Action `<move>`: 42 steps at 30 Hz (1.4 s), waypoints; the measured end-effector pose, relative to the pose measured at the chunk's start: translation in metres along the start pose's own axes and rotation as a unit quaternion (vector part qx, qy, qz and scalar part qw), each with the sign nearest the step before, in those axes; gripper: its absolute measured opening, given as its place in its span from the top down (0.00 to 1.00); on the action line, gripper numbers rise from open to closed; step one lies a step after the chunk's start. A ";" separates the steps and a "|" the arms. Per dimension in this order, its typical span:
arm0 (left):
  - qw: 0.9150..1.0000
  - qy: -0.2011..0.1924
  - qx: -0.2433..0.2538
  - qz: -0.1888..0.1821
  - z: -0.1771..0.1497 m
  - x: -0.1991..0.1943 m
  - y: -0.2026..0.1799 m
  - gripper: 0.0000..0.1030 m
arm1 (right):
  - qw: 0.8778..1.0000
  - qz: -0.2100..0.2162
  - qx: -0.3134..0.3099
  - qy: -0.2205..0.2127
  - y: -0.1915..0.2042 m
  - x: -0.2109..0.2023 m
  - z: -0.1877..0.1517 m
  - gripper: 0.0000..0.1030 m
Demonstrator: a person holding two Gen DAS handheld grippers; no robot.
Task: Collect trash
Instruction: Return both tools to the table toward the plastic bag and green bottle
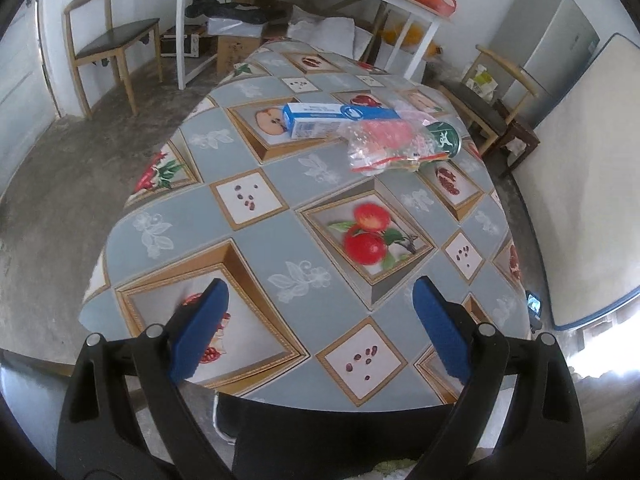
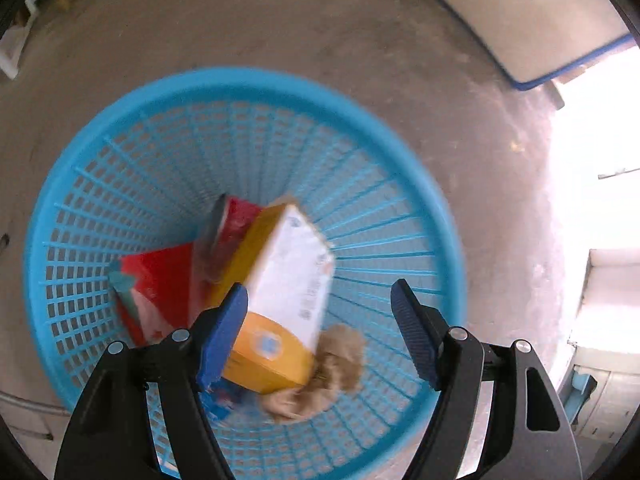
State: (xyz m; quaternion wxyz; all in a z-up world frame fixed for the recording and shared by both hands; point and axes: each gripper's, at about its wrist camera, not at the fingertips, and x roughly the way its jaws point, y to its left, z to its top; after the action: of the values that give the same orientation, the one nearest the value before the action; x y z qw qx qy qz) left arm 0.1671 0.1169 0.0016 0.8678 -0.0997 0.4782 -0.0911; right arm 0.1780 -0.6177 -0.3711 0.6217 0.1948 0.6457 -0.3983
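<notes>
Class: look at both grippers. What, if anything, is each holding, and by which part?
Nothing. The left gripper and the right gripper both have open, empty jaws.

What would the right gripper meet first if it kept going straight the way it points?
Most likely the yellow-and-white box lying in the blue basket, just ahead between the open right gripper fingers. Motion blur leaves depth uncertain.

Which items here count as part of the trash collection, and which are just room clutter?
Job:
- blue and white carton, clear plastic bag with pink contents, green round lid, on the table
- blue plastic mesh basket, holding yellow and white box, red packets, tan crumpled wad

Lying about:
- wooden chair
- grey fridge
- white mattress
</notes>
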 end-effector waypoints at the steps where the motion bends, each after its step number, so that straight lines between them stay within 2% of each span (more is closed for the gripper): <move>1: 1.000 0.000 -0.001 -0.004 -0.001 0.001 0.000 0.13 | 1.000 -0.003 0.001 -0.005 -0.005 -0.003 -0.001 0.30; 5: 1.000 -0.009 0.001 -0.014 -0.004 -0.003 0.001 0.13 | 0.999 -0.001 0.016 -0.031 -0.023 -0.032 -0.016 0.30; 9: 0.999 -0.026 0.006 -0.023 -0.009 -0.009 0.004 0.13 | 0.995 0.042 0.047 -0.071 -0.052 -0.072 -0.035 0.30; 15: 0.997 -0.045 -0.011 -0.055 -0.015 -0.011 0.013 0.13 | 0.976 0.126 0.035 -0.176 -0.064 -0.192 -0.075 0.30; 16: 0.997 -0.046 -0.014 -0.058 -0.016 -0.010 0.015 0.13 | 0.969 0.144 0.024 -0.201 -0.063 -0.225 -0.087 0.30; 19: 0.997 -0.056 -0.009 -0.060 -0.018 -0.009 0.018 0.13 | 0.951 0.186 -0.004 -0.245 -0.055 -0.286 -0.107 0.30; 21: 0.996 -0.060 -0.001 -0.059 -0.020 -0.007 0.019 0.13 | 0.938 0.212 -0.026 -0.271 -0.045 -0.323 -0.120 0.22; 24: 0.996 -0.065 0.008 -0.059 -0.021 -0.005 0.022 0.13 | 0.916 0.249 -0.074 -0.306 -0.020 -0.384 -0.146 0.18; 27: 0.996 -0.066 0.001 -0.061 -0.021 -0.002 0.027 0.13 | 0.888 0.276 -0.139 -0.341 0.021 -0.435 -0.177 0.10; 30: 0.996 -0.066 -0.012 -0.064 -0.021 0.000 0.032 0.12 | 0.873 0.292 -0.189 -0.343 0.058 -0.456 -0.199 0.08; 32: 0.995 -0.074 -0.020 -0.062 -0.021 0.001 0.035 0.09 | 0.862 0.318 -0.224 -0.324 0.089 -0.466 -0.218 0.06; 35: 0.994 -0.084 -0.031 -0.055 -0.021 0.002 0.040 0.08 | 0.855 0.324 -0.276 -0.298 0.136 -0.471 -0.251 0.06; 38: 0.994 -0.084 -0.043 -0.049 -0.018 0.006 0.045 0.08 | 0.851 0.317 -0.312 -0.280 0.173 -0.469 -0.278 0.06; 42: 0.995 -0.083 -0.056 -0.030 -0.015 0.012 0.049 0.08 | 0.856 0.298 -0.342 -0.248 0.211 -0.462 -0.309 0.06</move>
State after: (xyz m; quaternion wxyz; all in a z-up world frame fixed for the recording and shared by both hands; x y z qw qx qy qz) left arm 0.1633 0.1594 -0.0284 0.8945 -0.1694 0.4055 -0.0818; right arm 0.2053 -0.1429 -0.0140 0.8776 0.0479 0.4767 0.0165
